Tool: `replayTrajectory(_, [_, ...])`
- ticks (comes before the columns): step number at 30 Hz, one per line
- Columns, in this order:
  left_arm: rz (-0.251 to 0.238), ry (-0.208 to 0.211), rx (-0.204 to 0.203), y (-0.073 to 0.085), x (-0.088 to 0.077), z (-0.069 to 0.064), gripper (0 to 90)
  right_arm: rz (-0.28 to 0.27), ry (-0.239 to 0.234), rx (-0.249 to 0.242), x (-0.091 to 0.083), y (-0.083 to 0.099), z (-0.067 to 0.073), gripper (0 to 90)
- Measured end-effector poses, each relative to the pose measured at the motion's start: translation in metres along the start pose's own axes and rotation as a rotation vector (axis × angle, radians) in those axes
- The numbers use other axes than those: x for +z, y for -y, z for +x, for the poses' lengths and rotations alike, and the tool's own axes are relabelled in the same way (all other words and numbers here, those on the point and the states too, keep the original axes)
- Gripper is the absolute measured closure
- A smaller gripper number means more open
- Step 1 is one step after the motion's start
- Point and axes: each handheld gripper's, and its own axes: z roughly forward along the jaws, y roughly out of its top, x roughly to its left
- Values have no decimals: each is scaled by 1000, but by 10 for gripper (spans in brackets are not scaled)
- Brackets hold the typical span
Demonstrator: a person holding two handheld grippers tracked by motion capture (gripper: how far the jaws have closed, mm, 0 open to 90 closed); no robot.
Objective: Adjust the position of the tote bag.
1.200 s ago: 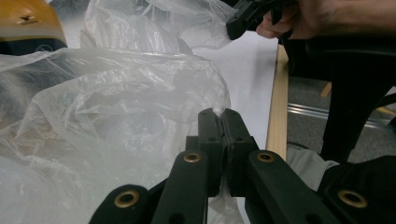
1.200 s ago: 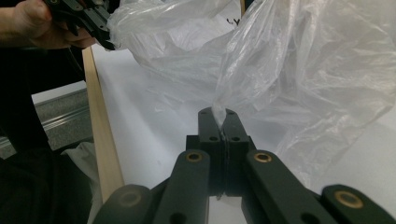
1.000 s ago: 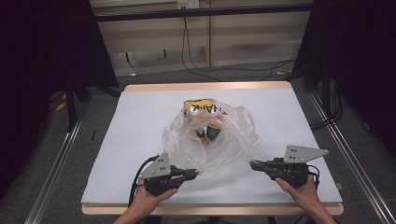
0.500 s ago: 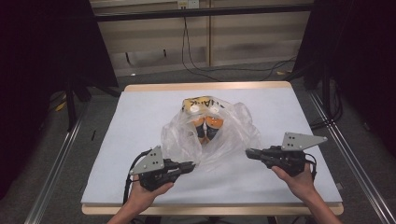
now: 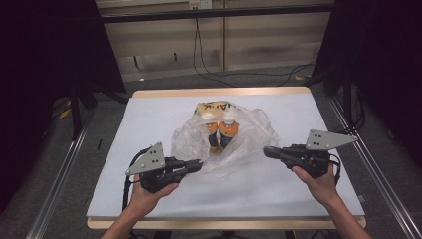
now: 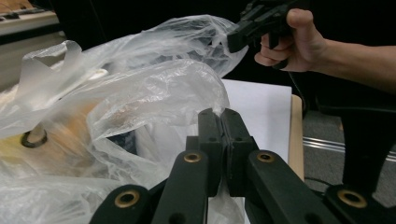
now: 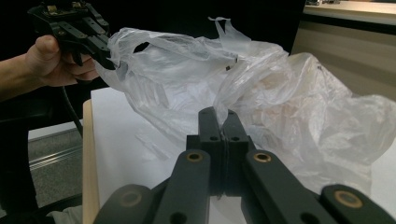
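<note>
A crumpled clear plastic bag (image 5: 224,137) lies at the middle of the white-covered table (image 5: 149,114), with two orange bottles with white caps (image 5: 224,132) lying inside it and a yellow packet (image 5: 213,107) at its far end. The left gripper (image 5: 198,164) sits at the bag's near left edge, its jaws pressed together and seemingly pinching a fold of film. The right gripper (image 5: 266,151) is at the bag's right edge, jaws together too; whether it clamps plastic I cannot tell. I judge the work barely begun: both edges are reached, but the bag is not spread open and the bottles remain inside.
</note>
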Motion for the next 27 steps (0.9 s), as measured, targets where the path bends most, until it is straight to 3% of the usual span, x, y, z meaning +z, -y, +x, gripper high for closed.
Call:
replayTrajectory(2, [-28, -1, -23, -1, -1, 3, 886, -10, 1, -7, 0, -4, -2, 900])
replayTrajectory(9, [-43, -31, -15, -10, -3, 13, 886, -38, 15, -19, 3, -18, -9, 900])
replayTrajectory(12, [-54, -19, -18, -14, -5, 16, 886, -58, 9, -18, 5, -24, -12, 900])
replayTrajectory(18, [-81, -51, -6, -23, -11, 23, 886, -100, 24, -25, 2, -37, -17, 900])
replayTrajectory(22, [-103, -53, -27, -29, -13, 33, 886, -98, 38, -35, 3, -47, -23, 900])
replayTrajectory(27, [-122, -77, -20, -36, -17, 42, 886, -109, 52, -46, 4, -57, -30, 900])
